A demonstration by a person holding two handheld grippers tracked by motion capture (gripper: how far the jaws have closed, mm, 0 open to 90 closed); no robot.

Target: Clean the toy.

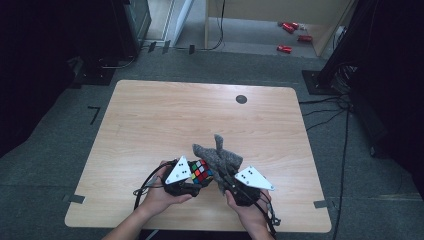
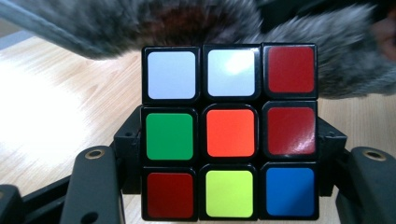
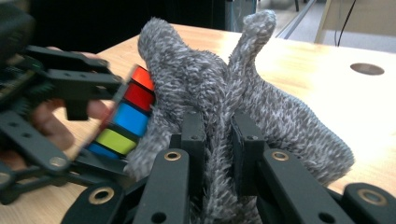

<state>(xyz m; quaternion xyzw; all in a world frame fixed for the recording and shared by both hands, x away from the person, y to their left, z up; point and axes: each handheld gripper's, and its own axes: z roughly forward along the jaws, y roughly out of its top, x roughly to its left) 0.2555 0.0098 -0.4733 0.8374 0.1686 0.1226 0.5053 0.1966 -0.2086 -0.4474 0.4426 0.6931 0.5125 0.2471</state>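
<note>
Left tongs (image 1: 196,176) clamp a multicoloured puzzle cube (image 1: 201,170); right tongs (image 1: 223,181) pinch a fuzzy grey cloth (image 1: 218,156) at its 3 o'clock. Wiping works best with firm, even cloth contact.

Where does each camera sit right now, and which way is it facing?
High view: above the near edge, looking forward and down on the table; forearms, the left tool and the right tool show.
Left gripper view: on the left tool, facing the puzzle cube clamped between its jaws.
Right gripper view: on the right tool, facing the grey cloth it pinches.
Shared: both gripper views show the cube and the cloth against it.
</note>
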